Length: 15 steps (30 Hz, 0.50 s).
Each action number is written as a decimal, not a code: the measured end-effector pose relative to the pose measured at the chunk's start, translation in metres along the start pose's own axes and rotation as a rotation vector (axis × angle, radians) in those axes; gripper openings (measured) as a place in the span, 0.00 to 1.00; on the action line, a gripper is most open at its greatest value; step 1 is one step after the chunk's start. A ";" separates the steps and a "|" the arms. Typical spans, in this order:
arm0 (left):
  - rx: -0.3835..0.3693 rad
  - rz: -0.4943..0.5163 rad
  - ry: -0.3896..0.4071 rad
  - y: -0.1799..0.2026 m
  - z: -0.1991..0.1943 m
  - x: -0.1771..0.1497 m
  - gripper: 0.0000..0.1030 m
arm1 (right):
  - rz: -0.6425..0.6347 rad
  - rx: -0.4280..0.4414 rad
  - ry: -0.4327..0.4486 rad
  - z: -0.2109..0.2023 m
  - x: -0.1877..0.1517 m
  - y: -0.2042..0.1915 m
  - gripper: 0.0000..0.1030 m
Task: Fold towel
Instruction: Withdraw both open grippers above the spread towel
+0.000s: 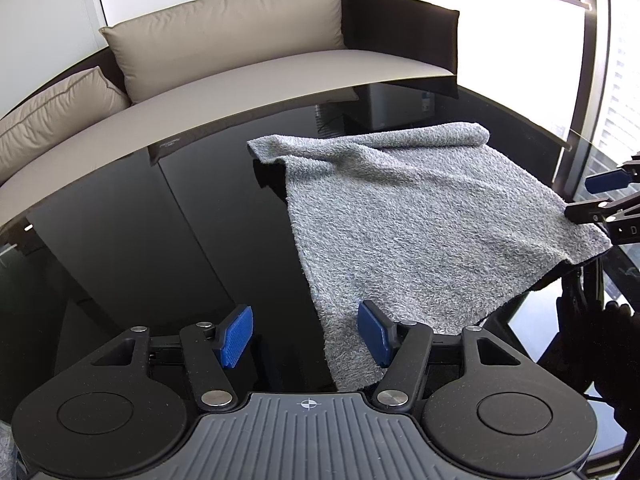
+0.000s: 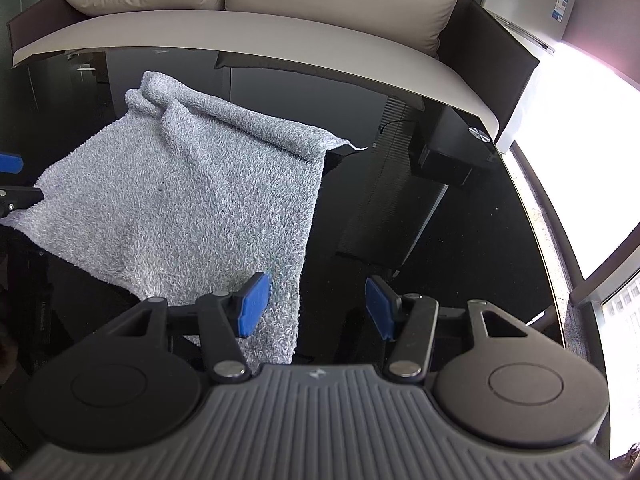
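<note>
A grey terry towel (image 1: 420,220) lies on the black glossy table (image 1: 160,240), its far edge rolled over. My left gripper (image 1: 306,336) is open, its blue pads astride the towel's near left corner. In the right wrist view the towel (image 2: 192,208) lies to the left and my right gripper (image 2: 316,306) is open astride its near right corner. The right gripper's fingers (image 1: 600,196) show at the left wrist view's right edge. The left gripper's fingers (image 2: 16,192) show at the right wrist view's left edge.
A beige sofa (image 1: 248,80) with cushions (image 2: 340,0) stands just beyond the table's far edge. A silver fridge (image 2: 528,4) stands at the back right. Bright windows (image 2: 592,128) lie to the right. A small black box (image 2: 452,156) sits at the table's far right.
</note>
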<state>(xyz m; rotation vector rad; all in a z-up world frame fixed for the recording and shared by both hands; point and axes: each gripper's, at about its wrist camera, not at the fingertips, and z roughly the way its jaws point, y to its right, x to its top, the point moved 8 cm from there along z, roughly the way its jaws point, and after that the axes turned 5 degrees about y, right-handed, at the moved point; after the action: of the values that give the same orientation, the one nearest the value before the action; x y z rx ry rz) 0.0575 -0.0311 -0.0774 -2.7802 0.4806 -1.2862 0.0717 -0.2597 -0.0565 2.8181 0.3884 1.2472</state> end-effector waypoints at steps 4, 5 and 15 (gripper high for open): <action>-0.007 -0.010 0.000 -0.002 -0.004 -0.004 0.54 | 0.006 0.017 -0.005 -0.004 -0.001 0.001 0.55; -0.010 -0.014 -0.001 -0.004 -0.005 -0.004 0.54 | 0.008 0.019 -0.006 -0.005 -0.002 0.001 0.55; -0.025 -0.044 -0.002 -0.015 -0.001 -0.005 0.54 | -0.023 -0.048 0.066 -0.005 0.011 0.007 0.65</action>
<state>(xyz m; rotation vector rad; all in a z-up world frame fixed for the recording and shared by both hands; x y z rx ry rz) 0.0576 -0.0150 -0.0774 -2.8276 0.4409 -1.2952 0.0764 -0.2640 -0.0445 2.7313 0.3870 1.3291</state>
